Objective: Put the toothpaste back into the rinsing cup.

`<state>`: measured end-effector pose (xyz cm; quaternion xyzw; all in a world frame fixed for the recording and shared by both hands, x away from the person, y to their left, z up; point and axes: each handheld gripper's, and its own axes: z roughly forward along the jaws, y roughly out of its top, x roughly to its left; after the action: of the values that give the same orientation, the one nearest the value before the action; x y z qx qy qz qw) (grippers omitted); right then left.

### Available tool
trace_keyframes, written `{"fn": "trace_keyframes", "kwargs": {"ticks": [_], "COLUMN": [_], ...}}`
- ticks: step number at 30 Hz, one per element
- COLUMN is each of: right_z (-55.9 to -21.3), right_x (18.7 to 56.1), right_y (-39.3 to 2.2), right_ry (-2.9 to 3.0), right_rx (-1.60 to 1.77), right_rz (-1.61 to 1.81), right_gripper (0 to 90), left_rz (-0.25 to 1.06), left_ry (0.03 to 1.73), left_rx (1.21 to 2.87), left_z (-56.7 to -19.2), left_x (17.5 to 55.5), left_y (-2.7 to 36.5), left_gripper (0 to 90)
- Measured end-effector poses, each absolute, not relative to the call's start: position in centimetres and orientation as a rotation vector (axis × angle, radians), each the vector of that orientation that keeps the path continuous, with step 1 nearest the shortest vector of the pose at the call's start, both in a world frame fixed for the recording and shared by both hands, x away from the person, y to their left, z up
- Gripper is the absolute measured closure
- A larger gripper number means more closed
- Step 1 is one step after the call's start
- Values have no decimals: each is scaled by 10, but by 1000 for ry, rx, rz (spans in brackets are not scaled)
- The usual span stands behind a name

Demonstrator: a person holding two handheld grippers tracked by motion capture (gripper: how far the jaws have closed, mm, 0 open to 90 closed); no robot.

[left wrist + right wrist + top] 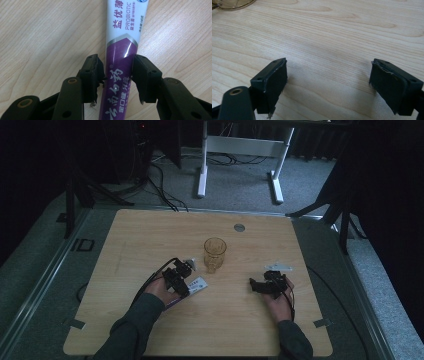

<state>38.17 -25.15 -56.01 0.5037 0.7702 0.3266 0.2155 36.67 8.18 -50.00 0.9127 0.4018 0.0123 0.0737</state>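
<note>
On our left, toothpaste tube [120, 67]: lies flat on the wooden table [150, 235], white at the far end, purple nearer us.
Left gripper [117, 75]: we hold it over the tube's purple part; the right pad touches the tube's edge, the left pad sits just beside it. We cannot tell whether it truly pinches.
Middle, amber glass [215, 254]: upright, just beyond the tube.
Right gripper [328, 82]: we hold its jaws spread wide over bare wood, grasping nothing.
</note>
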Motion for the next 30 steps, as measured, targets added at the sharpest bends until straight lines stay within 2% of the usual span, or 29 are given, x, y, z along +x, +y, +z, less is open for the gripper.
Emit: {"fn": "trace_keyframes", "kwargs": {"ticks": [12, 30], "right_z": [-560, -560], "right_x": [382, 382], "right_y": [-252, -252], "right_ry": [2135, 2135], "right_rx": [1396, 1395], "right_rz": [906, 905], "right_gripper": [146, 146], "left_rz": [22, -15], "left_ry": [1192, 1201], "left_rx": [2751, 2819], "left_z": [-503, -512], "left_x": [367, 371], "left_y": [78, 73], "left_gripper": [617, 590]}}
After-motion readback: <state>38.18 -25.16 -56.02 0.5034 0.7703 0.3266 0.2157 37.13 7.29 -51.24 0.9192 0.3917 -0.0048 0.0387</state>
